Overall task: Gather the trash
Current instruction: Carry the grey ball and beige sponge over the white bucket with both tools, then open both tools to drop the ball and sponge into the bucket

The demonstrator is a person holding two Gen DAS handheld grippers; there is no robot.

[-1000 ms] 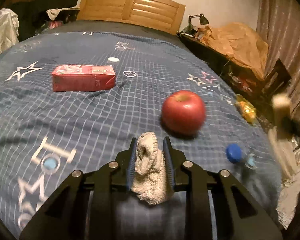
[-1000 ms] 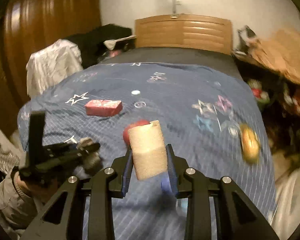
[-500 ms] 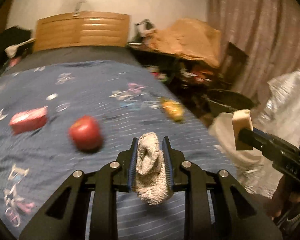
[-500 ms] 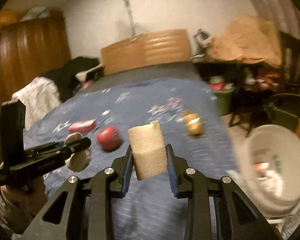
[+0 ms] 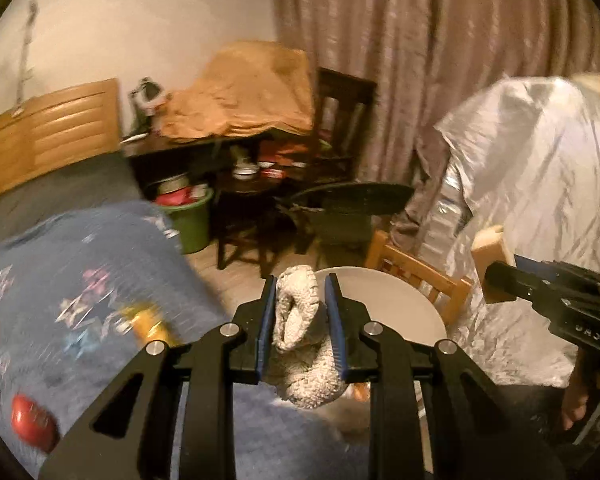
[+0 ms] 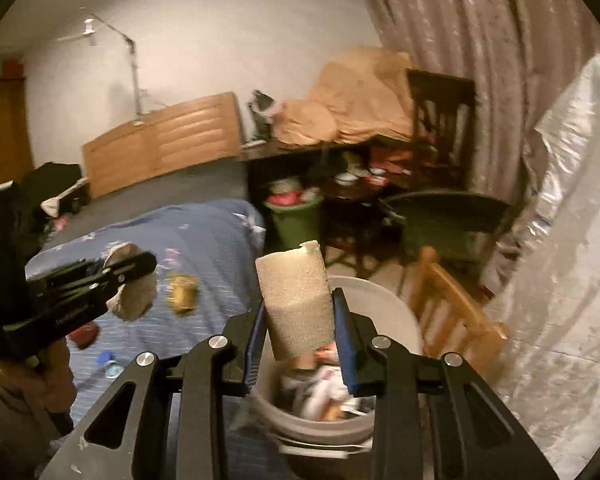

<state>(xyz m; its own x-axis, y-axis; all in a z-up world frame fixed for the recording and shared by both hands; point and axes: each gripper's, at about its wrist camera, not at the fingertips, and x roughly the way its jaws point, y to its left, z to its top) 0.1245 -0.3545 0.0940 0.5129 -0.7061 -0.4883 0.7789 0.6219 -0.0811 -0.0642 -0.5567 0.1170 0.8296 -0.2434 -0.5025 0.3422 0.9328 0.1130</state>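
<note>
The left tool [image 5: 300, 312] is clamped on a crumpled grey-white wad [image 5: 302, 336], its blue-lined fingers [image 5: 266, 328] pressed against both sides, held in the air off the edge of the bed [image 5: 80, 280]. Beyond the wad lies the pale round rim of a bin [image 5: 400, 300], which stands on the floor beside the bed and next to a small wooden chair [image 5: 420, 272].

The right tool [image 6: 300, 328] is clamped on a beige foam block [image 6: 296, 300], upright and slightly tilted between the fingers, directly above the bin [image 6: 384, 304]. From this view the bin already holds mixed scraps of paper and wrappers [image 6: 324, 388].

Each tool shows in the other's camera: the right one [image 5: 500, 276] with the block [image 5: 490, 248] at the right edge of the left view, the left one [image 6: 140, 264] with the wad [image 6: 134, 296] at the left of the right view.

On the blue bedspread sit a red apple [image 5: 32, 420], an orange-yellow item [image 6: 182, 292], blurred, and a blue-capped bottle [image 6: 108, 362]. A silvery sheet [image 6: 560, 260] hangs at the right, before a curtain [image 5: 420, 60].
</note>
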